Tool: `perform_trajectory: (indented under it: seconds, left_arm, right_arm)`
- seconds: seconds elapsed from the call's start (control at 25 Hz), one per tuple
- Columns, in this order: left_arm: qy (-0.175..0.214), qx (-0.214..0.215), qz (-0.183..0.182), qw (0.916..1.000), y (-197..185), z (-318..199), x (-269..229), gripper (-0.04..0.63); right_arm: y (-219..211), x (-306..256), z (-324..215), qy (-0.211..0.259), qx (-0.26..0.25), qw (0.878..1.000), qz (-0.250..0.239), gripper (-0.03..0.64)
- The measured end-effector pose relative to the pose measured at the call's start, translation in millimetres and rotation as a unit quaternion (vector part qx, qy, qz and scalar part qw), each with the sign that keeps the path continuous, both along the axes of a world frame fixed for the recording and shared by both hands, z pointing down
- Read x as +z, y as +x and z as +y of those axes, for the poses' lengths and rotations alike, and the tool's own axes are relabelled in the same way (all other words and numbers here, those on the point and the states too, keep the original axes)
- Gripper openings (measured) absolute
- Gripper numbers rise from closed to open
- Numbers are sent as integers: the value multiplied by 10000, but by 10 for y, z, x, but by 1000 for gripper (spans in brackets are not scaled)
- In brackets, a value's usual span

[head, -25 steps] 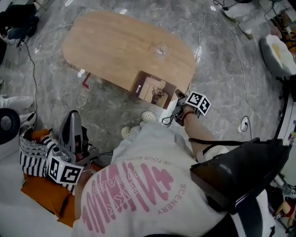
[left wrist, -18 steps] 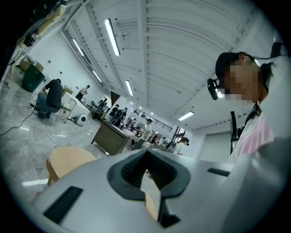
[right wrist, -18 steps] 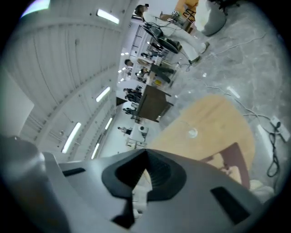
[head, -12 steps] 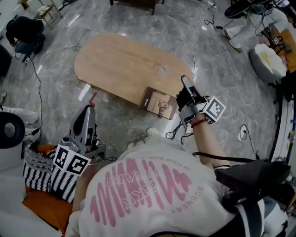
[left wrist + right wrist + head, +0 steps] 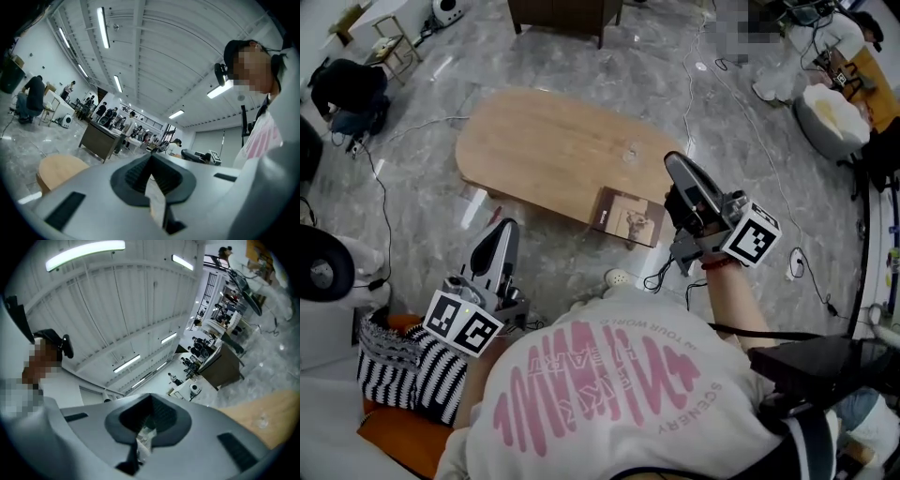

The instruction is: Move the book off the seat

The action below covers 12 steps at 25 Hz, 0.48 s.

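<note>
The right gripper's (image 5: 151,400) fingers (image 5: 161,417) are pressed together with nothing between them, aimed toward the ceiling lights and a distant row of desks. The left gripper's (image 5: 151,157) fingers (image 5: 135,176) are likewise closed and empty, with the room and a corner of the wooden bench (image 5: 58,169) showing past them.

In the head view the right gripper (image 5: 675,161) is raised at 2 o'clock of the person's chest, its marker cube (image 5: 751,234) at the wrist. The book (image 5: 628,217) lies flat on the near edge of the oval bench (image 5: 544,150), at 5 o'clock of the top and at 8 o'clock of the right fingertips, apart from them. Neither of the 2 grippers touches it.

The left gripper (image 5: 509,226) points to 12 o'clock, well apart from the book, which lies at its 3 o'clock. At 7 o'clock of it sit a striped cushion (image 5: 398,370) and the orange seat (image 5: 394,445). Cables trail over the grey marble floor (image 5: 422,216).
</note>
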<state>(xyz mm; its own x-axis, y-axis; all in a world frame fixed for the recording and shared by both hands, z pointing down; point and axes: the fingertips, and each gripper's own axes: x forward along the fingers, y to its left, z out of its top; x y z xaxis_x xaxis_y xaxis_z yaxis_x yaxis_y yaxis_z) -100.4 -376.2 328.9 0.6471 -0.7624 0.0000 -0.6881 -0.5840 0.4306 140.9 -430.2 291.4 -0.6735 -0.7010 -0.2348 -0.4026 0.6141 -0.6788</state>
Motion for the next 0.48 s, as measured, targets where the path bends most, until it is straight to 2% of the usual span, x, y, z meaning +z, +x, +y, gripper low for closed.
perform_trajectory:
  seconds: [0.16, 0.48]
  left_arm:
    - [-139, 69, 37, 9999, 5, 59, 62, 8]
    - [-105, 226, 47, 9997, 43, 61, 59, 8]
  right_arm:
    - [21, 2, 92, 90, 76, 9997, 236, 11]
    - [111, 39, 205, 13, 331, 9989, 329, 11]
